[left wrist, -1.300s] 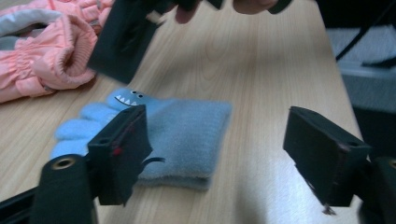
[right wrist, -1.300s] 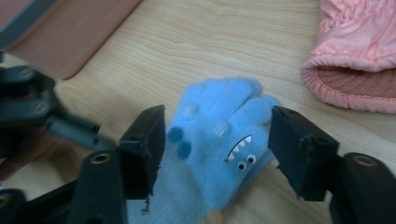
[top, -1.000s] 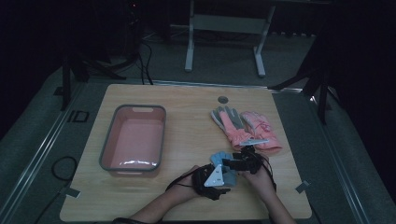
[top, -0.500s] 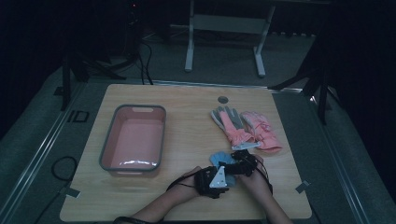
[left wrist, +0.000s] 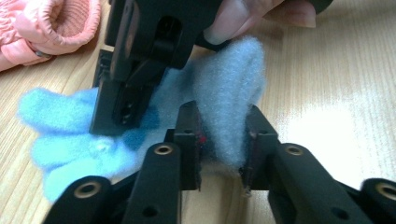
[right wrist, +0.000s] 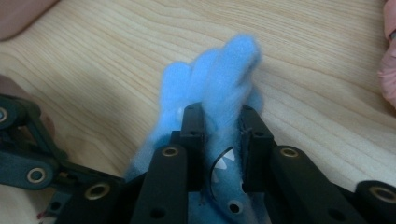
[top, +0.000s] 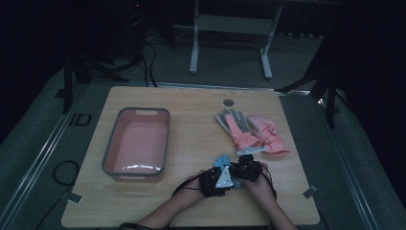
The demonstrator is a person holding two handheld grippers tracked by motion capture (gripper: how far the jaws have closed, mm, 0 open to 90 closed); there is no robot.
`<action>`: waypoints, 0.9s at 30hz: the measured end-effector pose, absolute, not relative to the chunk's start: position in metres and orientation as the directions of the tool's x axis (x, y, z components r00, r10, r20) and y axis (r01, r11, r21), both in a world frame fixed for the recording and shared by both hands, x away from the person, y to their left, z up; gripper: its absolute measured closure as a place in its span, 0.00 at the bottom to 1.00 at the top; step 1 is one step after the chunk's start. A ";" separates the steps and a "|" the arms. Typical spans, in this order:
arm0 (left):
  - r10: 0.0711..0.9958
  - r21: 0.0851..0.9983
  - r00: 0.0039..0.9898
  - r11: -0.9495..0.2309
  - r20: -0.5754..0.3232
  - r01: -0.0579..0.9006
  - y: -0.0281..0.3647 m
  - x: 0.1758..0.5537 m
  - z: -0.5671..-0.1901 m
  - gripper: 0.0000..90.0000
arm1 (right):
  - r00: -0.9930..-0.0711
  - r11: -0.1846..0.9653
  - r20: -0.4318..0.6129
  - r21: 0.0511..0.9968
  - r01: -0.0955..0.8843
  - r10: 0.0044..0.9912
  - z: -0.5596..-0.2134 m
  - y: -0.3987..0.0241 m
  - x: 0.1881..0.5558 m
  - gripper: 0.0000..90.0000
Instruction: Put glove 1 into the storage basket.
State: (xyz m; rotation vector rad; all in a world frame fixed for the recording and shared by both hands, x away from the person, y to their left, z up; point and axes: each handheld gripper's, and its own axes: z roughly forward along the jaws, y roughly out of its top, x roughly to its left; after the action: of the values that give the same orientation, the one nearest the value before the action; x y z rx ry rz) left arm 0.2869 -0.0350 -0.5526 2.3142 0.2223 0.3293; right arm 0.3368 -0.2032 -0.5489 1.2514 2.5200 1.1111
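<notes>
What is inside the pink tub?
Nothing shows inside the pink tub: its bare pink bottom is in view from above. The strip just behind its near wall is hidden.

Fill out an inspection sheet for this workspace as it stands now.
Surface: wooden table, with a round hole near its far edge.
Job's things: blue fleece glove on the wood at the near edge, between both grippers.
Clutter: pink tub to the left; pink and grey gloves to the right, lying side by side.
Grippers: left hand-held gripper shut on the blue fleece glove, jaws just closed; right hand-held gripper shut on the same glove, jaws just closed.
Cables: black cable trails from the left hand-held gripper; more cables on the floor beyond.
Surroundings: dark room, grey frame behind the table.
</notes>
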 end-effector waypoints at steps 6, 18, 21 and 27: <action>0.261 0.723 0.958 -0.684 0.117 0.098 -0.030 0.292 -0.544 0.85 | -0.638 0.336 0.286 0.660 0.672 0.715 -0.545 -0.210 0.342 0.86; 0.264 0.720 0.953 -0.690 0.147 0.080 -0.015 0.293 -0.510 0.86 | -0.660 0.323 0.299 0.689 0.649 0.689 -0.516 -0.200 0.347 0.87; 0.263 0.713 0.950 -0.697 0.166 0.069 -0.010 0.294 -0.500 0.86 | -0.664 0.318 0.299 0.697 0.643 0.686 -0.508 -0.196 0.349 0.87; 0.263 0.696 0.945 -0.716 0.194 0.056 0.002 0.296 -0.480 0.86 | -0.682 0.320 0.290 0.717 0.620 0.672 -0.494 -0.184 0.353 0.87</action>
State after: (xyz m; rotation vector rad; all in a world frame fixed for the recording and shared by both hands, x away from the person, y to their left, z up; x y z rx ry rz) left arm 0.2956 0.0023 -0.4800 2.3525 0.2241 0.3623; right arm 0.3534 -0.1843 -0.4936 1.2260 2.5017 1.3147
